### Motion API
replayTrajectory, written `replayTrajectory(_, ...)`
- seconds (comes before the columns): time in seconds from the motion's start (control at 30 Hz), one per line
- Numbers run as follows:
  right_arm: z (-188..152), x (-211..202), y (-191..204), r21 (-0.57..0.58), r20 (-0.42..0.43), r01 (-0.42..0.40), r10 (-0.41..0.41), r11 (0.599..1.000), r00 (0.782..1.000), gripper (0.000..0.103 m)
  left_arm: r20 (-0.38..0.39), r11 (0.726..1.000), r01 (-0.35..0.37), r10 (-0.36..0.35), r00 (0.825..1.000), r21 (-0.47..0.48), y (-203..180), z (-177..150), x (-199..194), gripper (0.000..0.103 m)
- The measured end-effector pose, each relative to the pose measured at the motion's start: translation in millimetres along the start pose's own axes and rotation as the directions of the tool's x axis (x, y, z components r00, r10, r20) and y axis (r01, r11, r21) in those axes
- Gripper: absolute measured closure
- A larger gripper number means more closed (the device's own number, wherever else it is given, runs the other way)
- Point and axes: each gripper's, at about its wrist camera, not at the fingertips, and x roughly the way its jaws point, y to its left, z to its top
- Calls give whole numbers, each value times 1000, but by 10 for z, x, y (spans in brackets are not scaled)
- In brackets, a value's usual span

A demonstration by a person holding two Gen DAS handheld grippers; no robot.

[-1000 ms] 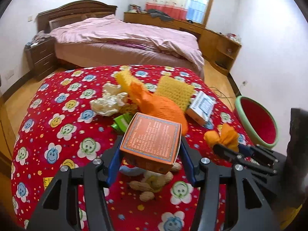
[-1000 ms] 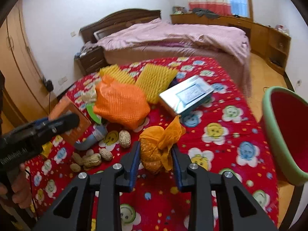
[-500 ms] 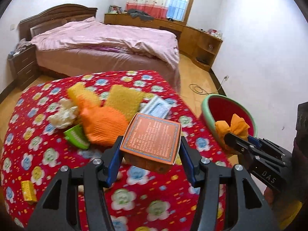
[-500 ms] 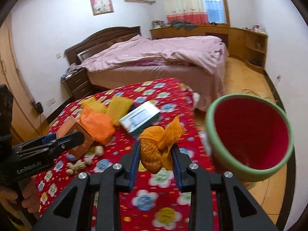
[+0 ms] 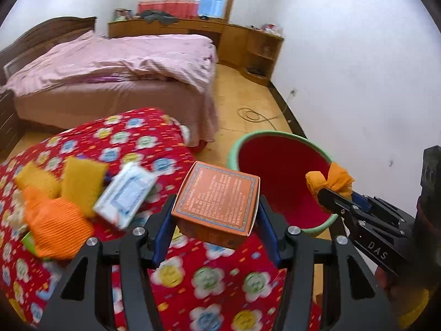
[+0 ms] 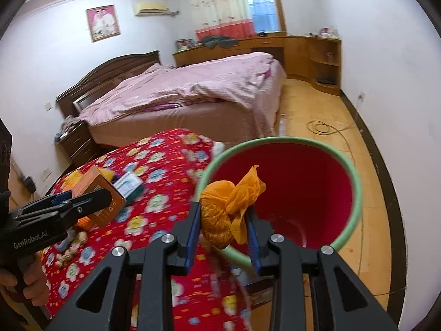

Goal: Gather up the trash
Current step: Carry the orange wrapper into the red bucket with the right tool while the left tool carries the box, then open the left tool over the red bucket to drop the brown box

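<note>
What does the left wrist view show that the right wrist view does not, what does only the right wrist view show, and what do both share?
Only the left wrist view shows the printed top of the orange box and the orange mesh bag with the yellow foam nets on the red flowered cloth.

Only the right wrist view shows the framed picture, the air conditioner and the peanuts.

Both show the bin, the pink bed, the orange net bundle, the white packet, and both grippers: left, right.

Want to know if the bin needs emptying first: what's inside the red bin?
The red bin shows only bare red walls and a bit of bottom. The orange wad in the right tool hides the near part of the bottom.
</note>
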Motion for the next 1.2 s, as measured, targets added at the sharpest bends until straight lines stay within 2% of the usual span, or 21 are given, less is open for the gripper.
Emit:
replayTrajectory(0.27,-2,148,-602,74,-27,71,-69,995,997,69,-55,998,48,-46,997,48,-409,77,548,47)
replayTrajectory(0.53,-75,250,-958,123,-51,101,-95,987,994,67,-99,996,62,-56,994,58,-556,95,896,47)
replayTrajectory(0.67,-98,274,-1001,131,-54,106,-100,986,994,63,-108,996,56,-48,993,71,-615,82,947,46)
replayTrajectory(0.73,-99,285,-1017,134,-54,104,-97,986,994,62,-111,996,49,-40,993,78,-611,86,977,40)
replayTrajectory(0.8,-101,294,-1011,137,-52,101,-94,985,994,54,-104,996,45,-36,994,79,-608,85,966,32)
replayTrajectory(1.0,-77,280,-968,138,-40,94,-89,986,995,43,-82,998,39,-34,996,55,-561,113,905,32)
replayTrajectory(1.2,-68,194,-935,134,-11,80,-79,988,997,38,-67,1000,28,-28,997,9,-431,94,755,32)
